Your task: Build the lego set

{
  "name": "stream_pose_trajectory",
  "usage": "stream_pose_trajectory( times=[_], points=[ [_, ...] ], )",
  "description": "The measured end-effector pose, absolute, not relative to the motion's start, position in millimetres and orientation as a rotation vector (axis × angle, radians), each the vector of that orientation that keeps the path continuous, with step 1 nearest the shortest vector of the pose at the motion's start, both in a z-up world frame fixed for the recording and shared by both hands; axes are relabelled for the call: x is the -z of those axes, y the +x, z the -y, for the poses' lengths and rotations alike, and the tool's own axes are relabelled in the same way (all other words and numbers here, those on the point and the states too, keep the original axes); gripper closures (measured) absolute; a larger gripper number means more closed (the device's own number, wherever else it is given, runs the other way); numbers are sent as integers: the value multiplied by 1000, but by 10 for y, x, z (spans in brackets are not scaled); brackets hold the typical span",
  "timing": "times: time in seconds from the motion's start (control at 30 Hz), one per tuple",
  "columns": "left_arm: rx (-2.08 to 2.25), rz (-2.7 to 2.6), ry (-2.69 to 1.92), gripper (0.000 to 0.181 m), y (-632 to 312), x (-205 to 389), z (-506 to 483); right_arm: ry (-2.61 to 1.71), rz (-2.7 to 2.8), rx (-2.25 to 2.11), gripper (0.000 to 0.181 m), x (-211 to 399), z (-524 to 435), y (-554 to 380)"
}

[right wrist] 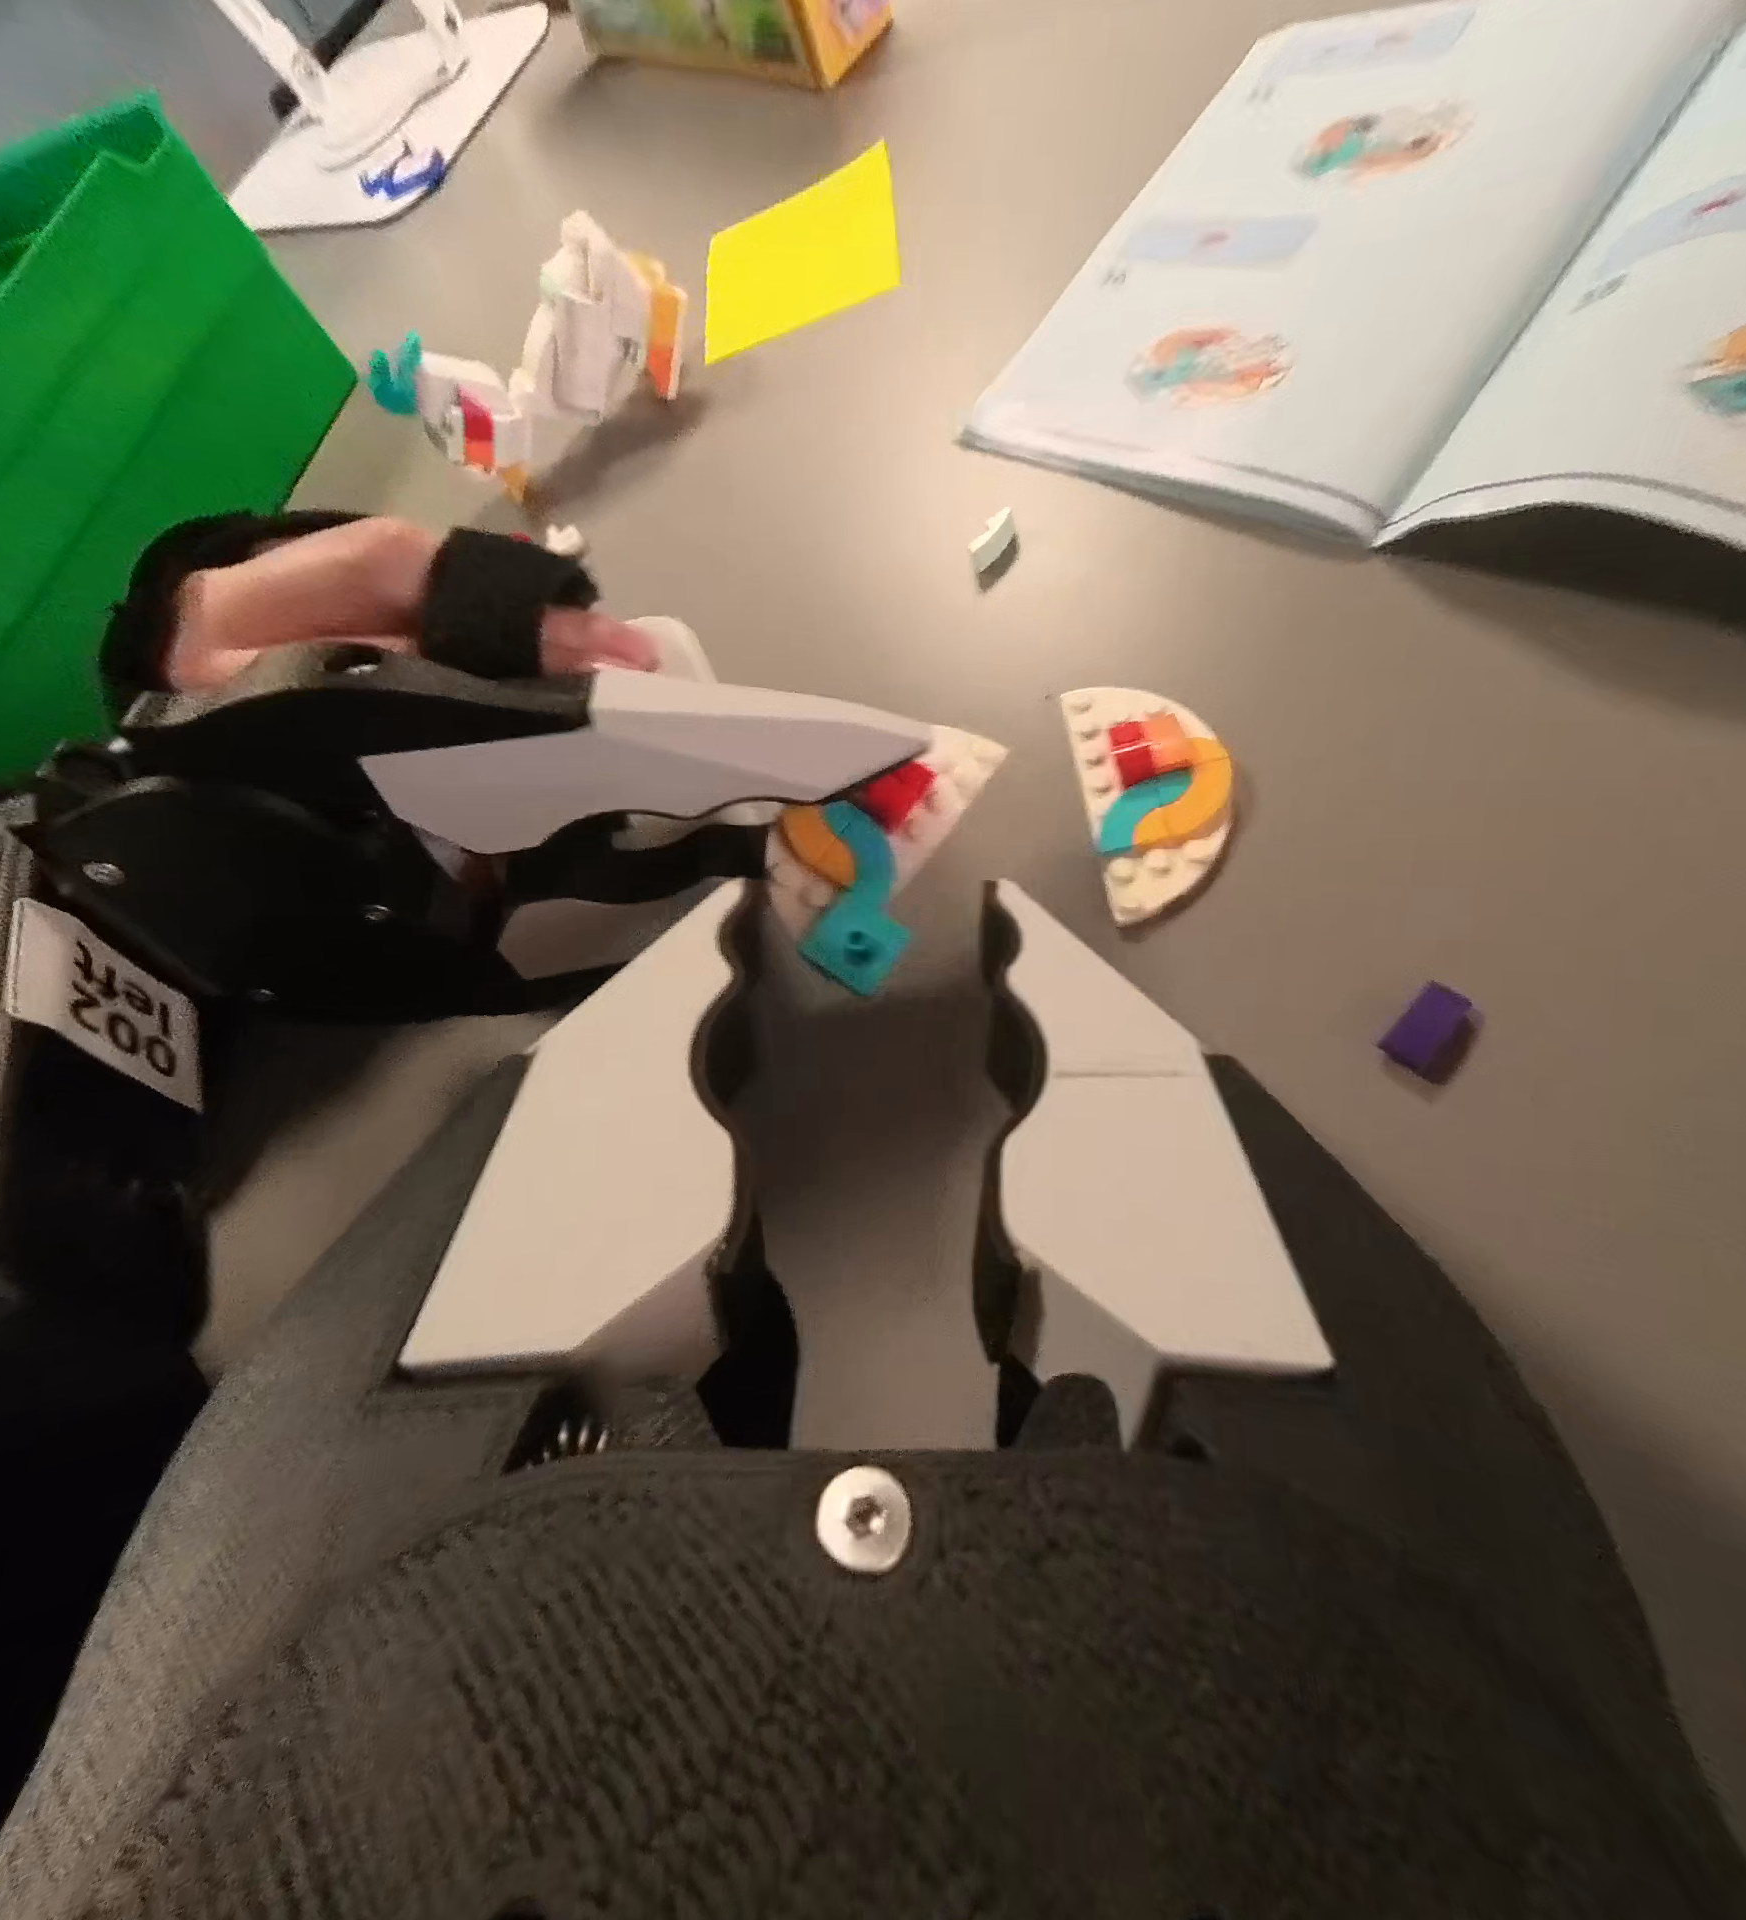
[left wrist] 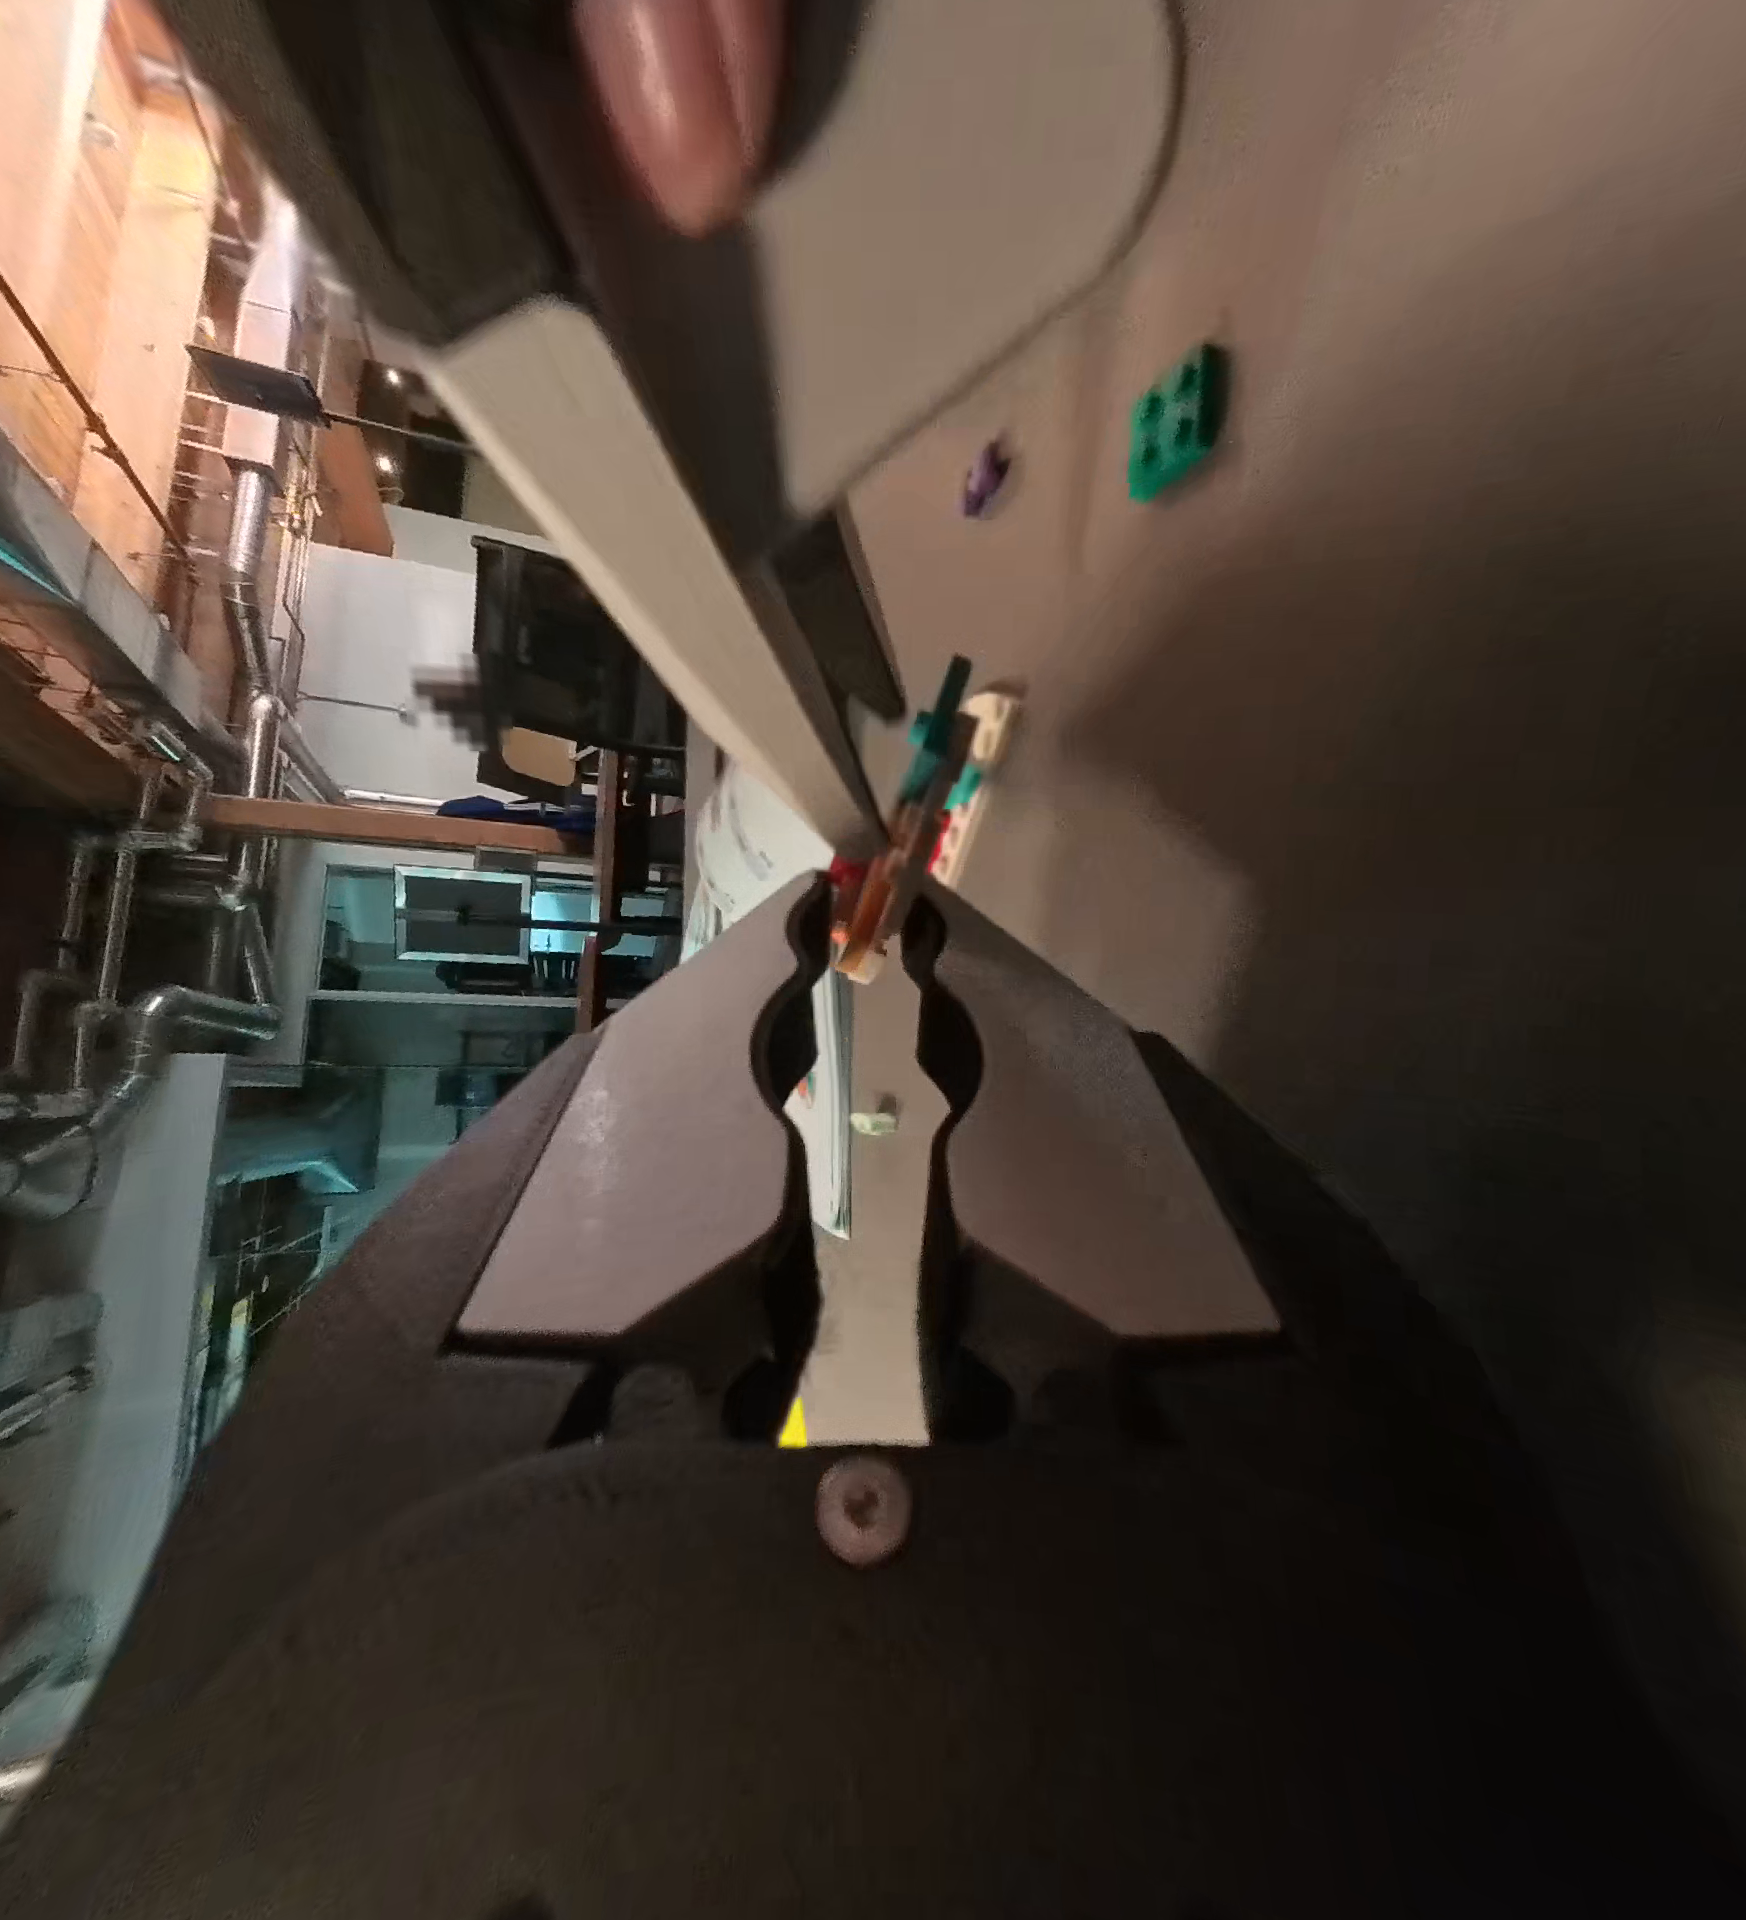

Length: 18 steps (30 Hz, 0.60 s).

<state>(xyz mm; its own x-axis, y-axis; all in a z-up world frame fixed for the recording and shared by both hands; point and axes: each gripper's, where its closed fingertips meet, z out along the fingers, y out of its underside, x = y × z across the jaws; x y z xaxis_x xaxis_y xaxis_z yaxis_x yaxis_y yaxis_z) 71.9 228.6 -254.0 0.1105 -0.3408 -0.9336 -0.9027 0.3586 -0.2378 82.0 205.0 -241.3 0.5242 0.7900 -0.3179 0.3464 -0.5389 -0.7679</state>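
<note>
My left gripper (left wrist: 869, 914) is shut on a white half-disc build (right wrist: 853, 868) with orange, teal and red curved pieces, and holds it tilted above the grey table. In the left wrist view the build (left wrist: 874, 899) shows edge on. My right gripper (right wrist: 869, 899) is open and empty, its tips on either side of the build's teal end. One of its fingers (left wrist: 640, 520) reaches in from the upper left in the left wrist view. A second half-disc build (right wrist: 1155, 800) lies flat on the table to the right.
On the table are a purple brick (right wrist: 1430, 1034), a small white piece (right wrist: 994, 540), a white animal build (right wrist: 557, 364), a yellow paper (right wrist: 801, 249), an open instruction booklet (right wrist: 1420, 312) and a green box (right wrist: 69, 364). A green plate (left wrist: 1175, 426) lies farther off. My left and right fingertips are right by each other. About 9 cm separates my right fingertips from the purple brick (right wrist: 1430, 1034).
</note>
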Motion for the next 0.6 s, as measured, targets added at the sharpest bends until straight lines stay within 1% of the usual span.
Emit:
stream_pose_trajectory(
  times=[0.03, 0.1, 0.17, 0.23, 0.53, 0.6],
  points=[
    [-602, -1443, -1182, 170, 715, 2496, -2265, -2093, 919, -859, 135, 2364, -2078, 904],
    [-646, -1415, -1150, 170, 647, 2404, -2247, -2046, 977, -765, 138, 2325, -2131, 1116],
    [-671, -1390, -1094, 170, 600, 2317, -2202, -2060, 1105, -666, 143, 2453, -2125, 1315],
    [-663, -1396, -1032, 170, 613, 2283, -2136, -2106, 1239, -588, 144, 2653, -2084, 1465],
    [-624, -1390, -923, 170, 752, 2242, -2020, -1957, 1543, -663, 146, 2867, -1963, 1397],
    [-592, -1387, -926, 170, 780, 2245, -2002, -1935, 1585, -690, 152, 2865, -1971, 1382]
  ],
)
